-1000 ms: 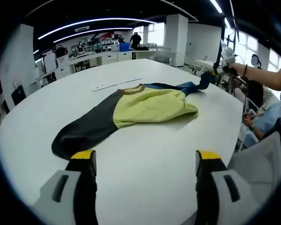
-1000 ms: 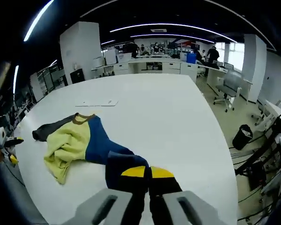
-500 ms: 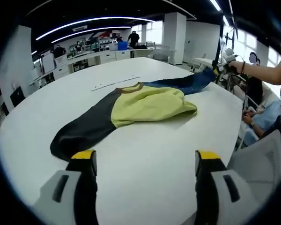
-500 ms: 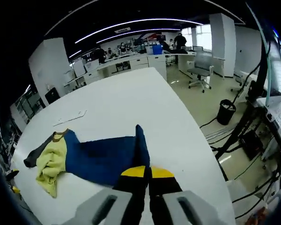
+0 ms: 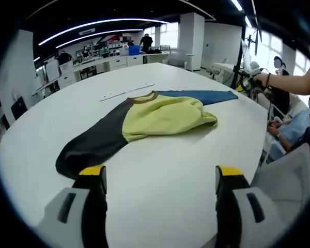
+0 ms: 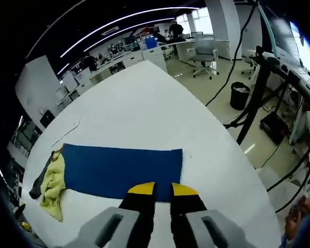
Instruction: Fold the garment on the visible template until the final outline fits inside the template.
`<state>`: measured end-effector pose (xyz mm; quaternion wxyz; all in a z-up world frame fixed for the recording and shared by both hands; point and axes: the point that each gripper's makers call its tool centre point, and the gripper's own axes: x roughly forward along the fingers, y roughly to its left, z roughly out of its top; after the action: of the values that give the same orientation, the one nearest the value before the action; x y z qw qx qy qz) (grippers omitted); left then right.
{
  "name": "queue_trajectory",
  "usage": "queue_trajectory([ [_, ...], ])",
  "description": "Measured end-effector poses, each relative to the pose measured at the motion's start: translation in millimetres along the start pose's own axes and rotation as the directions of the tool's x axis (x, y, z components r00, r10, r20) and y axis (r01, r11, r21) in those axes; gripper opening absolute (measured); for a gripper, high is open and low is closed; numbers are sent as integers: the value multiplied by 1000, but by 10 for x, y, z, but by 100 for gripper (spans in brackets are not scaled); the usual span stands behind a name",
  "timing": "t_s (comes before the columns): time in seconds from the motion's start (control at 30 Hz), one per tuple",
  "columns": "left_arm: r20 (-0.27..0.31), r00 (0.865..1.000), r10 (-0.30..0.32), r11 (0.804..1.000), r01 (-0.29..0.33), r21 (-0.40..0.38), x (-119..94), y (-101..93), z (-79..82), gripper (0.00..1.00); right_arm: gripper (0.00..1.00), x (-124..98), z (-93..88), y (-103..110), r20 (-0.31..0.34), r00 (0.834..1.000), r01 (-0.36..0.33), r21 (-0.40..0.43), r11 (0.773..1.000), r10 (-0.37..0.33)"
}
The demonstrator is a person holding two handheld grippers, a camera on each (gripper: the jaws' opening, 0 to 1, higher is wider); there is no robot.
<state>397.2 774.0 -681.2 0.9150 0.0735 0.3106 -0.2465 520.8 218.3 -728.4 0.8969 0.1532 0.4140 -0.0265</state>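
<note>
White and broad, the table (image 5: 160, 170) is sitting in an open office hall with light strips glowing overhead and desks lining the far wall. On it the garment (image 5: 144, 121) is lying in three colour blocks: a dark sleeve trailing toward the left gripper (image 5: 160, 178), a bunched yellow-green middle, and a blue panel (image 6: 121, 173) spreading flat toward the table's far edge. The left gripper is hovering above bare tabletop near the dark sleeve's end, its yellow-tipped jaws standing wide apart and gripping nothing. The right gripper (image 6: 156, 189) is hanging over the blue panel's near edge, its jaws parted by a narrow gap with no cloth caught between them. A thin pale strip (image 5: 126, 92) is lying beyond the collar.
</note>
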Motion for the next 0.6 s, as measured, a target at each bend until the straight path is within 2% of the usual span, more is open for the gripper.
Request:
queue_trajectory([
  [0.07,5,1000,3,1000,-3,-6,0,3,3,86,16,-15,14,-1,2,1000,12,-46,999,-12],
  [0.23,20,1000,3,1000,-2,-15,-4,-8,20,87,38,-11,53,121,11,1000,-17,-112,994,19],
  [0.37,44,999,0,1000,1,-24,-18,-29,56,89,56,11,87,242,10,999,-39,-211,977,42],
  [0.6,46,999,3,1000,-1,-25,-34,-35,56,93,81,55,103,667,-9,987,-158,-286,945,162],
])
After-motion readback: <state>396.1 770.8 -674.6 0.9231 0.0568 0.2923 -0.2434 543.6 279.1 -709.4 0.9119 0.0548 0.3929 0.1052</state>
